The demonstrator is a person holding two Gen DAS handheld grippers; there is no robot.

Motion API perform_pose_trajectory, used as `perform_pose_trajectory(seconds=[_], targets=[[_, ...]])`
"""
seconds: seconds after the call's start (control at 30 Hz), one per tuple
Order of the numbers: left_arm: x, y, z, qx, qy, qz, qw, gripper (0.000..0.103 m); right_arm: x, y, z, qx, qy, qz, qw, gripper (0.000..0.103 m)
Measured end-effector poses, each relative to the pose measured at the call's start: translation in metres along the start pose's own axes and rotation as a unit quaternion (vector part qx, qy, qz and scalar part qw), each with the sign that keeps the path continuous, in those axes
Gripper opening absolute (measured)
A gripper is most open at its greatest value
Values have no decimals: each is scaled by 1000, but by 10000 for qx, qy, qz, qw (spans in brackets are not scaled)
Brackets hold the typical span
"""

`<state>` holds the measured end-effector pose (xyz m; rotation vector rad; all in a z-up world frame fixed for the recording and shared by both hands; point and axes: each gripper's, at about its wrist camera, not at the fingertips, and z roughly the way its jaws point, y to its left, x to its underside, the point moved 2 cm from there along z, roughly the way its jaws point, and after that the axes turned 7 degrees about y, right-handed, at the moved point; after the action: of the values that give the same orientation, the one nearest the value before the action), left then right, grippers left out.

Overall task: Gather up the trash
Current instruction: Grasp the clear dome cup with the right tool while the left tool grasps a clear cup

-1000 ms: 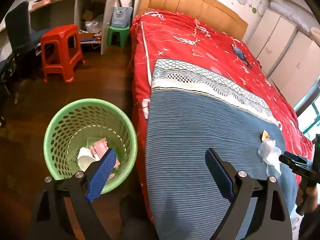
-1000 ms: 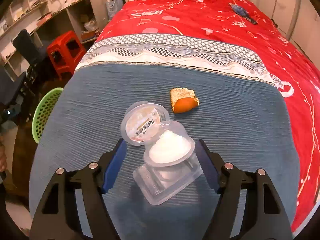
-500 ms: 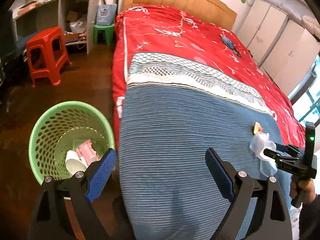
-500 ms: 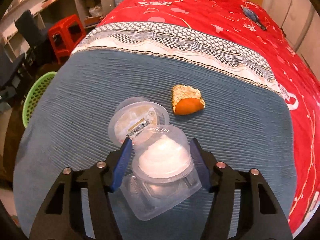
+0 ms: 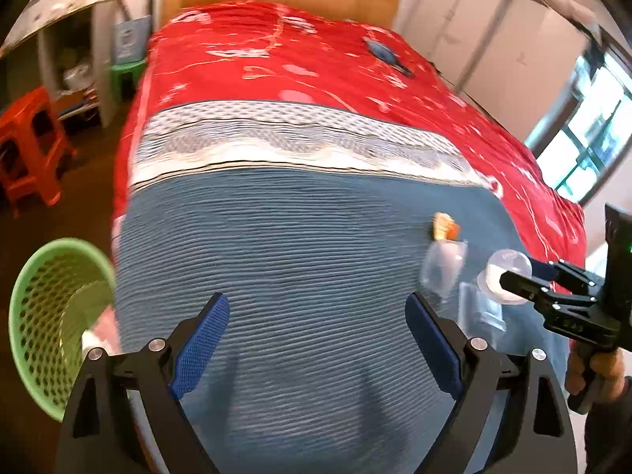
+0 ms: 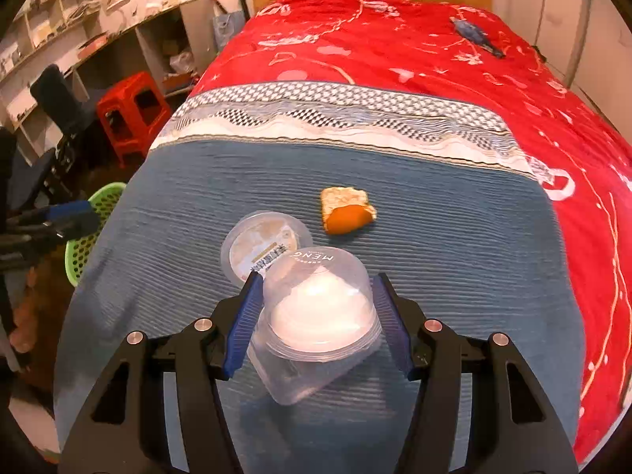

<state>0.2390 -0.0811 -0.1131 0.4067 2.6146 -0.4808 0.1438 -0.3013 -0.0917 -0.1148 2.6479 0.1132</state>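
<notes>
Left wrist view
Left gripper (image 5: 316, 339): lower centre of the frame, jaws spread wide with nothing between them, hanging over the blue blanket (image 5: 296, 245); it looks free to take the next piece of rubbish.
Green basket (image 5: 35, 316): lower left, on the floor just beside the bed; likely set there so rubbish can be dropped off the bed's edge into it. Some pale litter shows inside, too blurred to name.
Right gripper (image 5: 513, 280): right edge, a hand on its handle below, its tips reaching onto the clear plastic container (image 5: 501, 276).
Orange peel (image 5: 444, 229): right of centre, on the blanket just above the clear plastic.

Right wrist view
Right gripper (image 6: 316, 324): lower centre, both blue pads pressed against the sides of the clear plastic container (image 6: 316, 316), clamped on it. The dome is gripped across its width, probably because the thin shell gives the flattest hold there.
Round lid (image 6: 264, 245): centre left, touching the container's upper left edge; I cannot tell whether it is hinged to it.
Orange peel (image 6: 345, 215): just above centre, loose on the blanket, near but apart from the lid.
Green basket (image 6: 91, 233): left edge, partly hidden by the bed.
</notes>
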Motion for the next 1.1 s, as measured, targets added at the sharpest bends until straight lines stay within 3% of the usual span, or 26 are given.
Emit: perform_pose_trajectory(seconds=[0.33,0.6,0.9,1.1], targets=[[-14,-75,45,269,303,779,9961,87,14,-17,-18,-82,-130,389,9991,57],[-25,-97,72,172,416,1033,9936,86,23,-23,-21,-183,-177,552,9982,57],[-27,-106,95,157,564,1101,9922,69,26,-19,-21,-191,-181,525,9983,57],[-28,-105,98,70,561,1077,9926,46,28,-16,-21,-202,-190,518,9983,57]])
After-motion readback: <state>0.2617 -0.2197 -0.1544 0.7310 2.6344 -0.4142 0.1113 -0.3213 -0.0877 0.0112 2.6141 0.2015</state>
